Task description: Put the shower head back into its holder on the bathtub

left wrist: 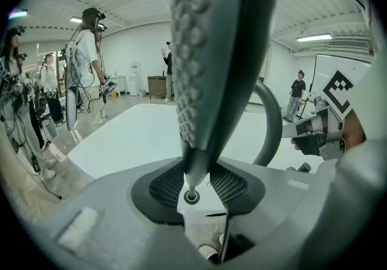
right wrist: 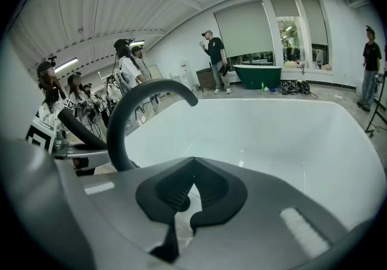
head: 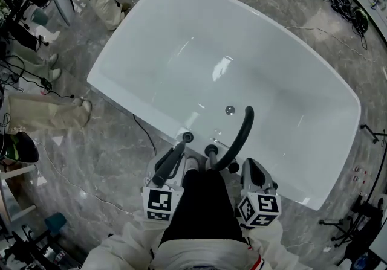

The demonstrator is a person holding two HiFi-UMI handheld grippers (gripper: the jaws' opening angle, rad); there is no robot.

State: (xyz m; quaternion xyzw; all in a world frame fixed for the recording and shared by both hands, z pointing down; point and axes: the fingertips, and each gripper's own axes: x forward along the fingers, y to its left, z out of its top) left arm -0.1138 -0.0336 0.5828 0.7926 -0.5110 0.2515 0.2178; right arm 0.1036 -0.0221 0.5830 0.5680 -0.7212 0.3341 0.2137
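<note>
A white bathtub lies below me. On its near rim stand a round holder socket, a black knob and a curved black spout. My left gripper is shut on the dark shower head, just short of the holder. In the left gripper view the shower head stands upright between the pads of the left gripper, nozzle face to the left. My right gripper hovers right of the spout. In its own view the right gripper is shut with nothing in it, the spout to its left.
The tub's drain sits inside near the spout. Several people stand around the tub, one pair of legs at the left. Cables run over the marble floor. Stands and gear crowd the right side.
</note>
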